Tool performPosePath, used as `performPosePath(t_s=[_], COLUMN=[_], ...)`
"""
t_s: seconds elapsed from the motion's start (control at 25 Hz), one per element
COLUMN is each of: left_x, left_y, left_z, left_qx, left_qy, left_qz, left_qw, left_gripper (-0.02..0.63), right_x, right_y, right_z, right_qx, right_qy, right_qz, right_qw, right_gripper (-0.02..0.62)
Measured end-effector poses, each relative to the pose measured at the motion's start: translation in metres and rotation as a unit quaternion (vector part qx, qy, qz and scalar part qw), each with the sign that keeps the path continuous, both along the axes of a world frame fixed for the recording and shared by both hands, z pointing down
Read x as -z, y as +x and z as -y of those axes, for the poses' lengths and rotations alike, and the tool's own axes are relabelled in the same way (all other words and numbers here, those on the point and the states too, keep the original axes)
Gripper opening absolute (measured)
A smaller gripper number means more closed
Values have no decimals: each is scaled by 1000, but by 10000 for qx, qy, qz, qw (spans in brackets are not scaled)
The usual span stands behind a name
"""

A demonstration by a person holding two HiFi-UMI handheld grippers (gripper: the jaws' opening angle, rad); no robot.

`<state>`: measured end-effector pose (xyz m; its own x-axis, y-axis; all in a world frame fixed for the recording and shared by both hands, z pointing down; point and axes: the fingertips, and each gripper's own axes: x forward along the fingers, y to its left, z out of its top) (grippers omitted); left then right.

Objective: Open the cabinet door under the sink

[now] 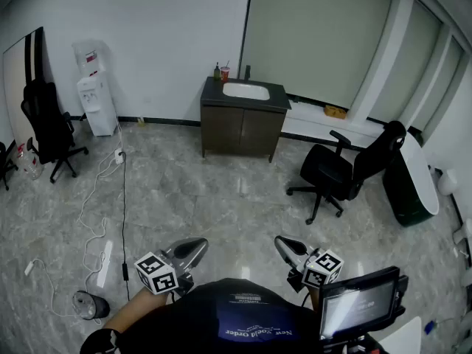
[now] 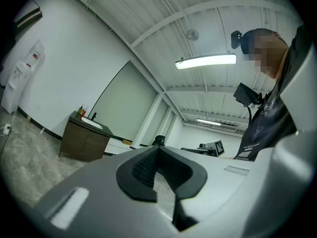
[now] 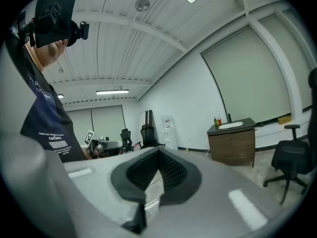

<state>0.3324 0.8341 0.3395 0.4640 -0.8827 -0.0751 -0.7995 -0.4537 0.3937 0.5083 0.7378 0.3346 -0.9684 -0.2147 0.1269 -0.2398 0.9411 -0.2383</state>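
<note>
Both claws sit low and well short of the target. The left claw (image 1: 200,243) is pressed together on nothing, and the right claw (image 1: 280,241) is likewise closed and empty. Far ahead of them, across the grey stone-look floor (image 1: 192,198), stands the dark brown wooden sink cabinet (image 1: 242,130) with its two doors shut. I judge those doors stiff, light on their hinges and smooth-faced. No handle shows from here, so the centre seam looks like the place to hook. The white sink basin (image 1: 245,91) on top looks empty. A green bottle (image 1: 217,71) and a red cup (image 1: 225,73) stand beside it, contents too small to tell.

A grey marbled floor (image 1: 221,198) meets white walls (image 1: 147,21), with a black office chair (image 1: 346,172) right and a water dispenser (image 1: 96,98) left.
</note>
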Motion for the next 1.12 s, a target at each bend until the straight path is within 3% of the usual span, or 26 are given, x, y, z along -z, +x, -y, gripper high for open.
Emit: performPosePath(t_s=[0.72,1.12], left_x=[1,-8], left_y=[-3,-26], left_z=[-2,-11], left_qx=[-26,-26], left_qy=[-14,-37], left_qz=[-87,-181], left_qw=[10000,9998], left_gripper=[0,0], right_x=[3,-13], right_y=[-3,-23], right_z=[-1,-7], right_qx=[-27,-20], right_qy=[-139,-301], right_qz=[81,2], right_qw=[9999,9995], right_gripper=[0,0])
